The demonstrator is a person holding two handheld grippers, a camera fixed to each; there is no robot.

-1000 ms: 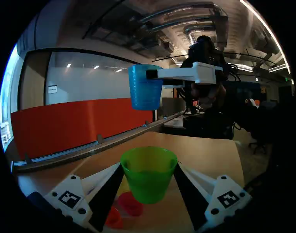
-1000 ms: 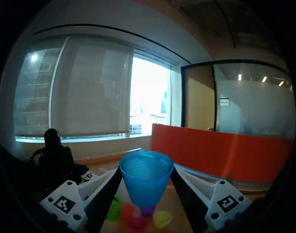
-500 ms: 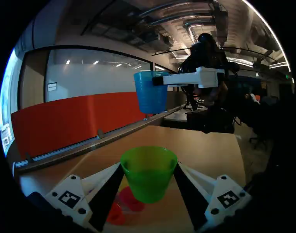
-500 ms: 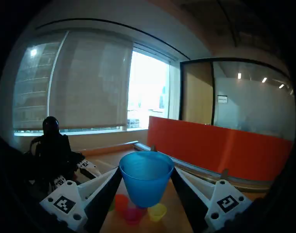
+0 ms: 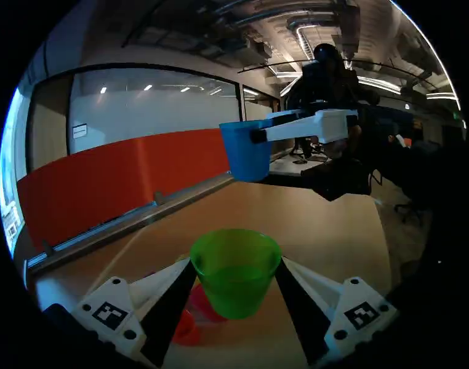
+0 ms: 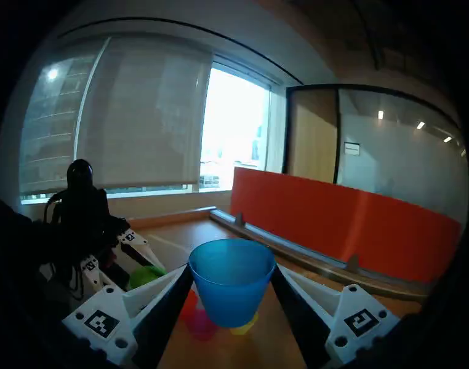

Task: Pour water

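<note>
Between the jaws of the right gripper, clamped from both sides a little under the rim: the blue cup, mouth up, close to level, raised well clear of the bench. Looks to be the pouring vessel, kept level to guard against an early spill; cannot tell from either view whether filled with water or dry. From the left gripper view, hangs higher and farther off than the green cup, apart from it and not yet over its mouth. Lower down, between the jaws of the left gripper: that green cup, pinched on both flanks, upright, mouth wide to the ceiling, lifted off the bench. Serves most likely as the receiver: steadied in the air rather than set down, ready to be slid under the blue rim. From the right gripper view, shows low and to the left of the blue cup, near but not touching. Beneath both, on the bench: a huddle of small cups, among them a red cup, a pink cup and a yellow cup, standing idle. Calls next for closing the gap and tipping the blue rim over the green mouth; risks a splash onto the wood if tipped too soon. Farther out, an orange partition along the far edge of the bench, and a bright window beyond.
</note>
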